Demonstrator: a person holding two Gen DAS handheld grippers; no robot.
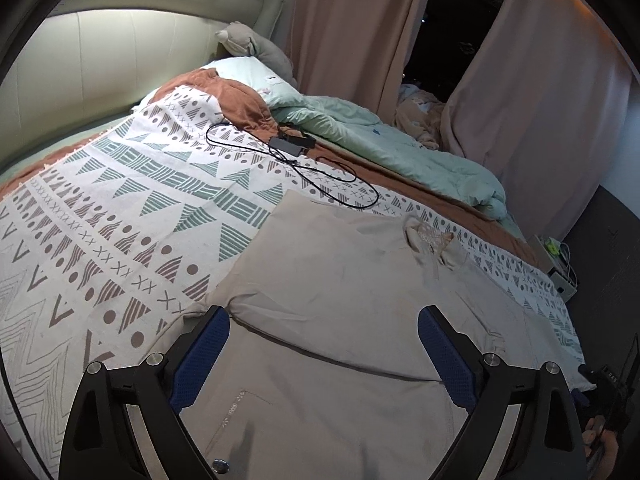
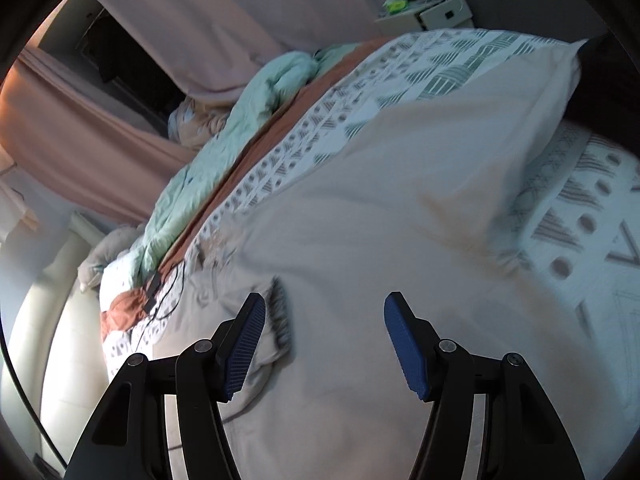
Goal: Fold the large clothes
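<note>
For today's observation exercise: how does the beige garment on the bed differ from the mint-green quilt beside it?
The beige garment lies spread flat; the mint-green quilt is bunched into a long heap. The garment sits on the patterned bedspread in front of the open grippers; the quilt lies along the far edge, near the pink curtains. Both are plain, soft fabric.

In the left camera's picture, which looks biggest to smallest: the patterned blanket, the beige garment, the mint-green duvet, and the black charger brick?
1. Patterned blanket
2. Beige garment, though it lies nearest the camera, which enlarges it
3. Mint-green duvet
4. Black charger brick
</note>
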